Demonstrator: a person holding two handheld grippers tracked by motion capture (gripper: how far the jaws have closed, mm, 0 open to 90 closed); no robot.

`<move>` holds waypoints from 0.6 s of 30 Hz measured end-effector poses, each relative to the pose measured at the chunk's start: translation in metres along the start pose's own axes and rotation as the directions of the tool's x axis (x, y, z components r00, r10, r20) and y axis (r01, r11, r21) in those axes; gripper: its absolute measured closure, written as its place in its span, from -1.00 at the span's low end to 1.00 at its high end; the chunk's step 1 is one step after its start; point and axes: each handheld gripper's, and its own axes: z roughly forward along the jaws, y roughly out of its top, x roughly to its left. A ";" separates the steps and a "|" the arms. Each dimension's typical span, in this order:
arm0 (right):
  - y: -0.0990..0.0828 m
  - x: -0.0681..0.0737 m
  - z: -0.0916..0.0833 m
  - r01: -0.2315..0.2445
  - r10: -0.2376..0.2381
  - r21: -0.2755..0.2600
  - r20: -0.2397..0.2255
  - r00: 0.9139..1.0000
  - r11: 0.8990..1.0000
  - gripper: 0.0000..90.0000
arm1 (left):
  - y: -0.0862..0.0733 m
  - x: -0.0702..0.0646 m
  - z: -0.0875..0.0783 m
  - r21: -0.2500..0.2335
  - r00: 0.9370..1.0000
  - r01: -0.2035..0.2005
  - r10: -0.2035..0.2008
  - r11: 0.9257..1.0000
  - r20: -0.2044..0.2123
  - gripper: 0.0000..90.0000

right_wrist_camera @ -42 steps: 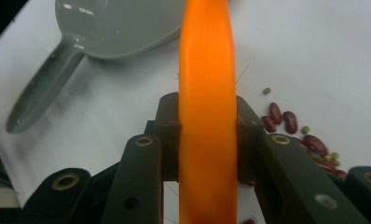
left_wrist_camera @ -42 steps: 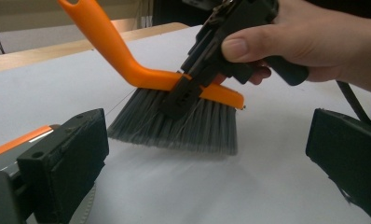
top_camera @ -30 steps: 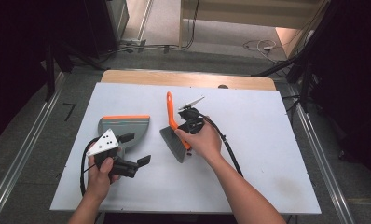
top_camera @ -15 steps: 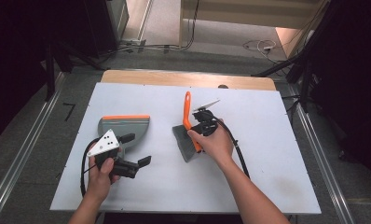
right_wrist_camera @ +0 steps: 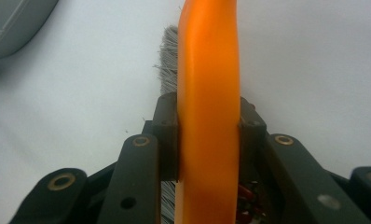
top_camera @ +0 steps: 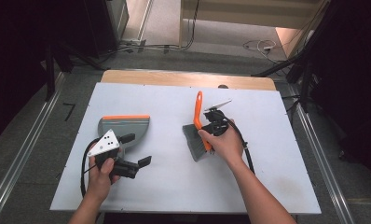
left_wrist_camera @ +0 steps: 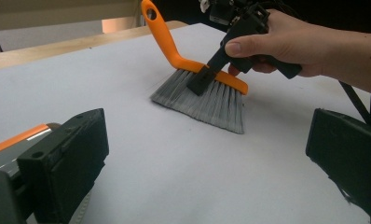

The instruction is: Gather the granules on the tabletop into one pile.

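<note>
Right gripper point(top_camera: 207, 133) fingers clamp the orange-handled grey-bristled hand brush point(top_camera: 198, 128) (bristles on the white table point(top_camera: 267, 177)); left gripper point(top_camera: 137, 151) fingers spread wide near the grey orange-edged dustpan point(top_camera: 123, 126); next, sweep left toward it

Bright, even overhead light — soft shadows, dark surroundings, close foreground blurred.

No readable text, label, brand, number or sign appears on anything.
</note>
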 end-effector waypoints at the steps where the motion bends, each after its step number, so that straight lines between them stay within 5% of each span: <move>1: 0.000 -0.002 -0.001 -0.003 0.003 0.001 0.001 1.000 1.000 0.48 | 0.000 0.000 0.000 0.000 1.000 -0.001 0.001 1.000 0.001 -1.00; 18: -0.002 -0.018 -0.011 0.003 -0.003 0.000 0.017 1.000 1.000 0.48 | 0.000 0.000 0.001 0.003 1.000 0.001 -0.001 1.000 0.003 -1.00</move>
